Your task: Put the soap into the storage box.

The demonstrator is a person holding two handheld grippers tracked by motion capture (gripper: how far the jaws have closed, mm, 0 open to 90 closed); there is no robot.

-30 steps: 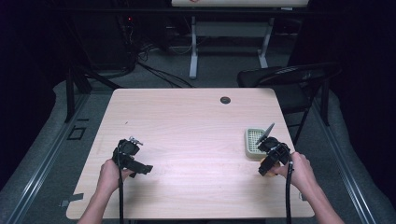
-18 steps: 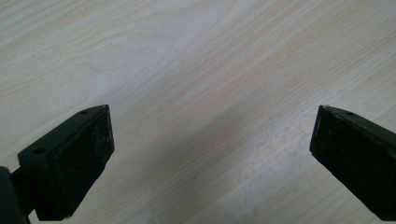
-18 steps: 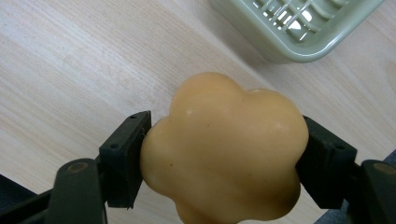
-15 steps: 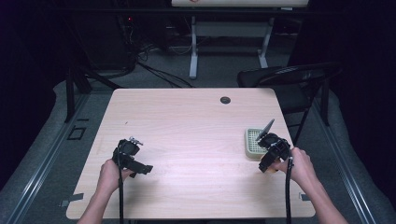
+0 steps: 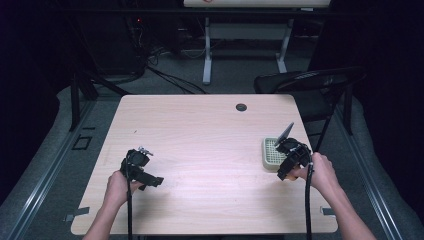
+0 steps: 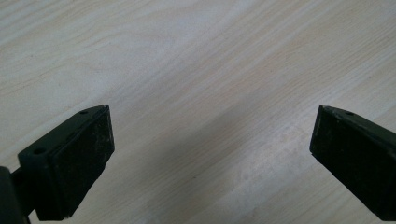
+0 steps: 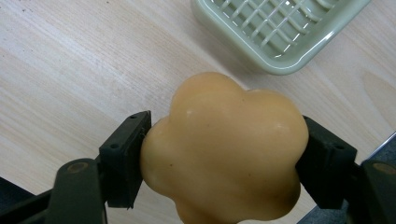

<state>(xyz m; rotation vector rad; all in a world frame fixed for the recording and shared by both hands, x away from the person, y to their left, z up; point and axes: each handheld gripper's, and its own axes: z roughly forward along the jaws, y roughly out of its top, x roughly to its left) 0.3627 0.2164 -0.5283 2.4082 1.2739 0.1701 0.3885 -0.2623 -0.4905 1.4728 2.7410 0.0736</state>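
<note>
At the near edge of the wooden table [image 5: 200, 130] the person's forearms come in from below; the left hand [image 5: 118, 187] holds the left gripper [image 5: 145, 176] over the near-left part of the tabletop, and in the left gripper view its two black jaws stand wide apart with nothing between them, only bare pale wood grain beneath; a cable trails from it back toward the person.

On the near-right side the right hand [image 5: 322, 172] holds the right gripper [image 7: 223, 156] beside the table's right edge; in the right gripper view its jaws are pressed against both sides of a yellow-orange lobed pepper [image 7: 224, 147], smooth and glossy, which is clamped between the pads above the wood; whether it touches the table cannot be told.

Just beyond the pepper, touching nothing, lies a pale green tray [image 7: 280, 32] with a gridded bottom; in the high view the tray [image 5: 268, 152] sits on the table just left of the right gripper, partly covered by it; a grey plate juts up from that gripper's top.

Farther off, near the table's far edge, is a small dark round grommet [image 5: 241, 107]; behind the table stand a dark folding chair [image 5: 310, 82] at the right, white desk legs [image 5: 206, 55] and loose cables on the grey floor.

No brand, label or writing can be read on any of these things.
</note>
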